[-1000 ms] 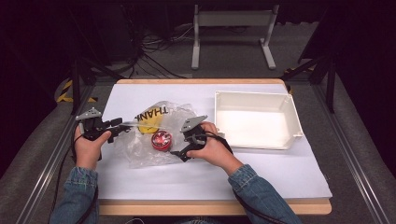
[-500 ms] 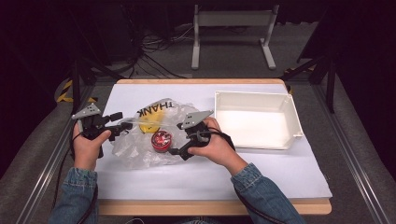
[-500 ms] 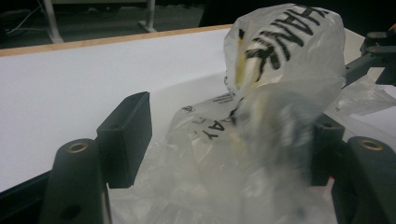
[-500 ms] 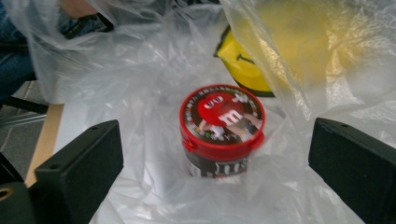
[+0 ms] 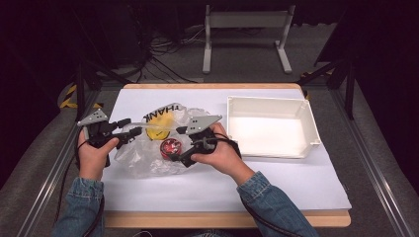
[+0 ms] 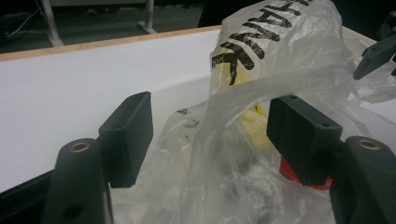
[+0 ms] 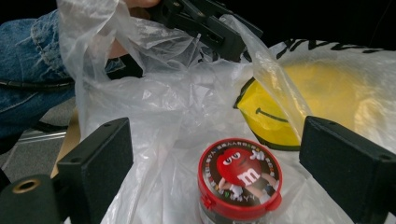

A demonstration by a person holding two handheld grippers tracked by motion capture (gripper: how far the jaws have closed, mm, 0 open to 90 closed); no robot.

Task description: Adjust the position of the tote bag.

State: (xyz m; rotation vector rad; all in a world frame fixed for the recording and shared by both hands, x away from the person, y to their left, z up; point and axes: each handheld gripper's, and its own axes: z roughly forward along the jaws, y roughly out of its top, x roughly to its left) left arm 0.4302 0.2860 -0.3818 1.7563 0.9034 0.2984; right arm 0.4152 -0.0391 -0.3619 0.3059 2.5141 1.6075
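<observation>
At the left centre of the high view a thin clear plastic bag with a yellow smiley face and black lettering (image 5: 158, 136) lies crumpled on the white-covered table (image 5: 296, 187), and a small round candy jar with a red printed lid (image 5: 170, 147) sits inside it near the middle of the frame. The left gripper (image 5: 132, 129) is at the bag's left edge; in the left gripper view its jaws stand apart with a raised fold of the bag's film between them, the pads not pressing on it, and they have just been opening. The right gripper (image 5: 184, 157) is at the bag's right side, just beside the jar; in the right gripper view its 2 black pads (image 7: 100, 163) stand wide on either side of the jar, touching neither it nor the film, though they have just been closing a little. The empty white rectangular plastic bin (image 5: 269, 127) sits at the right of the high view, apart from the bag. The work looks to be at an early stage: the bag's mouth is loosened and the jar exposed, but the jar is not yet gripped or lifted out, and the bin holds nothing. What is left, as far as one can judge, is to close on the jar, draw it free of the film and set it down, probably in the bin.
</observation>
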